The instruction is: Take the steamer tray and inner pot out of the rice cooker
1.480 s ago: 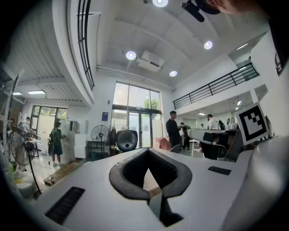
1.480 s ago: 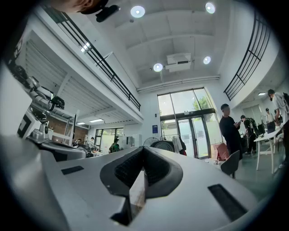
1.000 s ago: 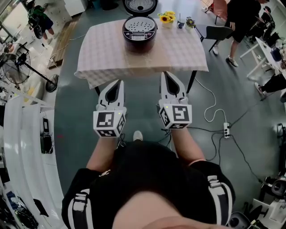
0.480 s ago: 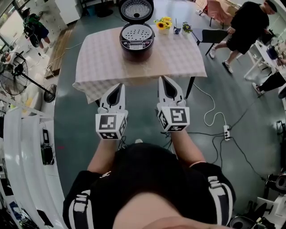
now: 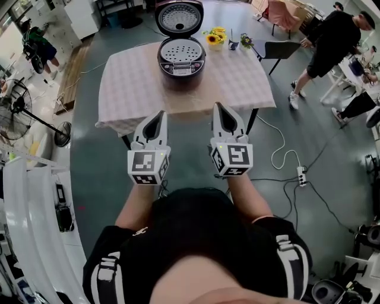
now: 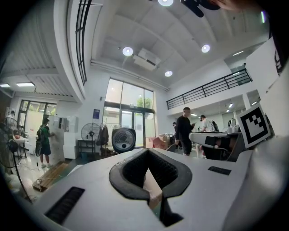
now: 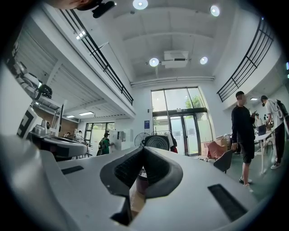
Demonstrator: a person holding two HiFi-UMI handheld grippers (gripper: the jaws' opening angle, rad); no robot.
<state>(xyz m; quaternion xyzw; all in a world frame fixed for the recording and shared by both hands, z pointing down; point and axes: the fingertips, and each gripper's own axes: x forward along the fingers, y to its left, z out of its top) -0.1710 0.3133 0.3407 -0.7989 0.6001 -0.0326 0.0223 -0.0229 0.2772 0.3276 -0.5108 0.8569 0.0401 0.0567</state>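
Note:
A dark rice cooker (image 5: 181, 58) stands at the far middle of a table with a checked cloth (image 5: 130, 83), its lid (image 5: 179, 16) raised. A white perforated steamer tray (image 5: 181, 51) lies in its mouth; the inner pot is hidden beneath it. My left gripper (image 5: 159, 113) and right gripper (image 5: 218, 105) are side by side, short of the table's near edge, both shut and empty. In the left gripper view the left gripper (image 6: 148, 151) points level, with the lid (image 6: 123, 140) just to the left of its tips. The right gripper (image 7: 143, 149) lines up with the cooker (image 7: 142, 174).
A vase of sunflowers (image 5: 214, 39) and a small plant (image 5: 245, 41) stand at the table's far right. A chair (image 5: 279, 48) and a person (image 5: 329, 41) are to the right. A fan (image 5: 15, 110) stands at the left. A cable and power strip (image 5: 301, 173) lie on the floor.
Both grippers have moved forward toward the table, still shut. The table and cooker sit lower and nearer in the head view, and the raised lid now shows whole.

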